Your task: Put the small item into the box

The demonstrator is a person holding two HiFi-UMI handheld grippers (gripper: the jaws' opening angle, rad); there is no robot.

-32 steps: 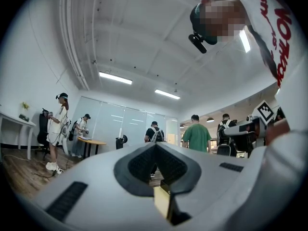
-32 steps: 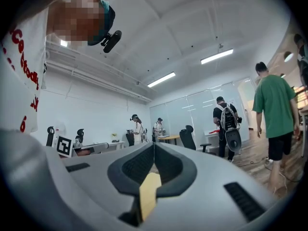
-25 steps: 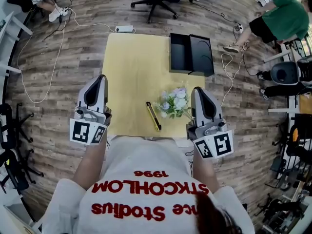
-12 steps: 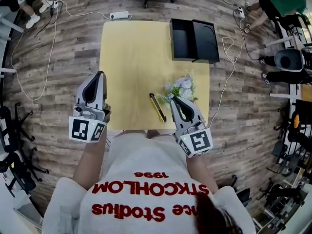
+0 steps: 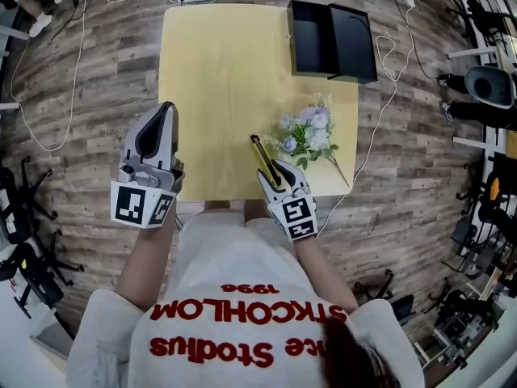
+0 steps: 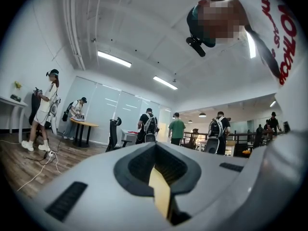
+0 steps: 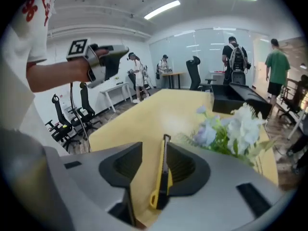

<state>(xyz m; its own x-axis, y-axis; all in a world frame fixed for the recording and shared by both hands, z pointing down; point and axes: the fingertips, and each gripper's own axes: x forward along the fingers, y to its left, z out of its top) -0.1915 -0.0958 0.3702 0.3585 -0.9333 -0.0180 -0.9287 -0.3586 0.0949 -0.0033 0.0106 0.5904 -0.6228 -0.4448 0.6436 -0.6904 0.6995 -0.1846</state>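
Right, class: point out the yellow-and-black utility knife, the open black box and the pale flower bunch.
yellow-and-black utility knife [image 5: 262, 157], head view, mid-handle
open black box [image 5: 311, 39], head view, bare floor
pale flower bunch [image 5: 311, 131], head view, blossoms

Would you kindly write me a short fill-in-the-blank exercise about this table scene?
The open box on the table is coloured ____. The right gripper, whose jaws have just been opening, straddles a yellow ____. Right of it lies a bunch of ____.
Missing: black; knife; flowers.
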